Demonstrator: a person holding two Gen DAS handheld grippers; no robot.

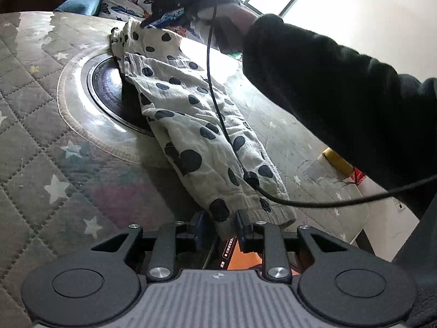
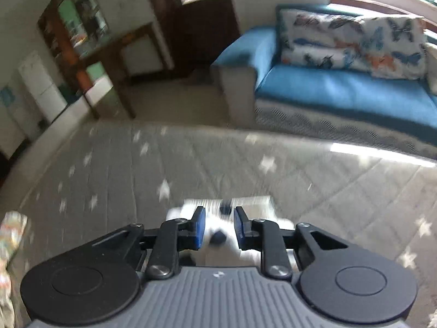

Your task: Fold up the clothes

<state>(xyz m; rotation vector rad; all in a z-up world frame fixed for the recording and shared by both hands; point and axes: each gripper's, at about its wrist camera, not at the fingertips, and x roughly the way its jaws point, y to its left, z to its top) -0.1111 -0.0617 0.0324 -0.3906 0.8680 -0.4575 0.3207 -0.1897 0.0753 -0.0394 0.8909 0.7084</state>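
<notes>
Overhead, crinkled polka-dot trousers (image 1: 188, 125) between both grippers' fingers (image 1: 244, 228).

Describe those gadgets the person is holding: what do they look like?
Each hand-held gripper, left and right, has a ribbed grey body, two round black discs, black linkage bars with silver screws, and blue-padded fingers. A black cable trails from the right one. The person's arm wears a fuzzy black sleeve.

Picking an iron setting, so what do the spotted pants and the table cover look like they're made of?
The spotted pants look like thin crinkled cotton gauze, matte: fine wrinkles run all over, and the cuff is gathered. The table cover looks like quilted padded fabric with printed stars, its stitching forming diamonds. Neither fiber can be confirmed by sight.
</notes>
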